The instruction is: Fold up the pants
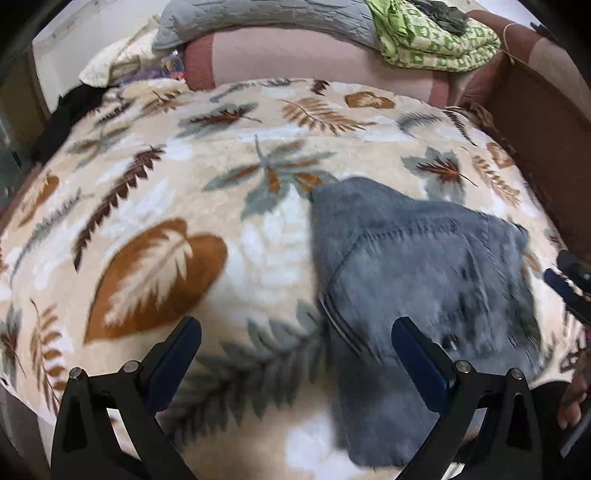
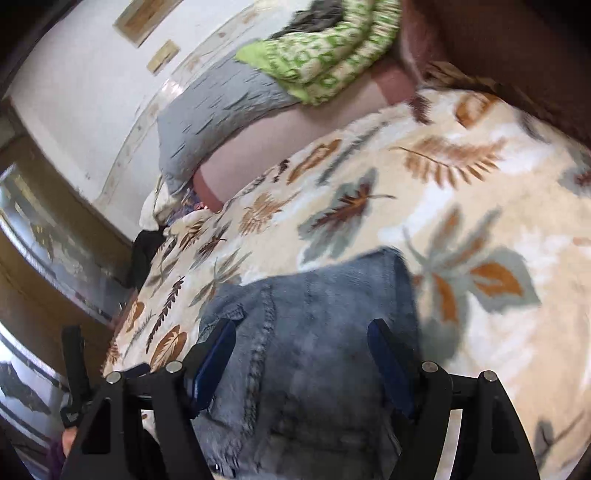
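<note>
Denim first: the faded blue-grey denim pants [image 1: 424, 266] lie in a compact, seemingly already doubled bundle on the cream fleece blanket printed with brown and grey-green leaves [image 1: 155, 192], towards the blanket's near edge and its right-hand side, the side next to the dark brown wooden bed frame [image 1: 543, 122]. In the left wrist view the bundle's long axis runs from the near edge away towards the pillows, tilting slightly left as it recedes, with a stitched seam crossing it about midway. The left gripper [image 1: 297, 330] hovers with jaws wide and nothing between them; its right finger overlaps the pants' left border while its left finger stands over bare blanket, so the denim lies ahead and to the right of it. The right gripper [image 2: 303, 330] is likewise spread wide and empty, but it straddles the cloth squarely: denim fills the gap between both fingers and a vertical seam runs up just inside the left one. By my judgement the right gripper is the nearer and better centred of the two, and the next fold turns on carrying the near end along that long axis towards the far end. Whether either fingertip touches the fabric cannot be told, as both views are blurred. A lime-green patterned cloth [image 1: 436, 40] and a grey quilted pillow [image 1: 266, 18] sit well apart at the far edge
</note>
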The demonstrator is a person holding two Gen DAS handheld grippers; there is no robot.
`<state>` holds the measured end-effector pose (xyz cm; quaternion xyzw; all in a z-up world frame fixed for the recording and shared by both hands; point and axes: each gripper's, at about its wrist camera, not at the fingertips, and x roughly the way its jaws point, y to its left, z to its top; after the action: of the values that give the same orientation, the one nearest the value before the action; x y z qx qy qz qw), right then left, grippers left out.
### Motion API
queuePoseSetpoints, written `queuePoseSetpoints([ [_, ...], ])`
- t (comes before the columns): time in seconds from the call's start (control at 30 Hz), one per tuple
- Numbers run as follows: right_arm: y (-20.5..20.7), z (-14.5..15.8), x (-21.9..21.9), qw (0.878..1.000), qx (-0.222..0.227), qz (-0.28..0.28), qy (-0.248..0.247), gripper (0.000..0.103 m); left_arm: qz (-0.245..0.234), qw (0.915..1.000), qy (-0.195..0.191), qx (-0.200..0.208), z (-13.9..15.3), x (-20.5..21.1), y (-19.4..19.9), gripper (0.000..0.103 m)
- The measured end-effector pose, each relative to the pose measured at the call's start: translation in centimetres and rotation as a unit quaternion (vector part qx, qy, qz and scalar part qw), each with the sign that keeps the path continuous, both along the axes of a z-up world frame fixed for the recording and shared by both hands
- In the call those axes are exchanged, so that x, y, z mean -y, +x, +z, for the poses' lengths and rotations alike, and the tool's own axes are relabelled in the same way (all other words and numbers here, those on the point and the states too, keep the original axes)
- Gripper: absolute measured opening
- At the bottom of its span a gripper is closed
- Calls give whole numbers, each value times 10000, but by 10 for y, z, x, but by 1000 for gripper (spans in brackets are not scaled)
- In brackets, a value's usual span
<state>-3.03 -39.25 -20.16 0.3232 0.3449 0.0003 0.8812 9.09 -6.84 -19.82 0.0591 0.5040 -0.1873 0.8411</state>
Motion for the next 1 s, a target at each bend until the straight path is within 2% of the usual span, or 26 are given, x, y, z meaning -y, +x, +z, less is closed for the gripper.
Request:
queuePoseSetpoints([
  [0.17, -28, -11, 24, 9987, -154, -106, 482, 78, -143, 9976, -483, -472, -6, -7, -6, 103],
  [0.23, -31, -25, 35, 9945, -349, -83, 982, 78, -117, 9970, -507, -565, -10, -7, -8, 103],
  [0.3, -31, -32, 40, 9923, -453, -33, 1156, 78, -159, 9966, -527, -612, -12, -6, -8, 103],
  [0.37, -31, -35, 41, 9924, -553, -76, 1099, 78, -218, 9960, -568, -653, -13, -5, -10, 103],
  [0.47, -27, -42, 42, 9890, -634, 27, 1338, 78, -337, 9944, -678, -740, -16, -2, -12, 103],
  [0.67, -11, -57, 36, 9860, -993, 107, 1339, 78, -320, 9917, -797, -953, -26, 1, -7, 103],
  [0.87, 1, -61, 28, 9853, -919, 293, 1410, 83, -330, 9901, -862, -1062, -36, 9, 0, 103],
  [1.0, 13, -63, 18, 9838, -923, 427, 1476, 83, -519, 9885, -962, -1046, -38, 21, 0, 103],
])
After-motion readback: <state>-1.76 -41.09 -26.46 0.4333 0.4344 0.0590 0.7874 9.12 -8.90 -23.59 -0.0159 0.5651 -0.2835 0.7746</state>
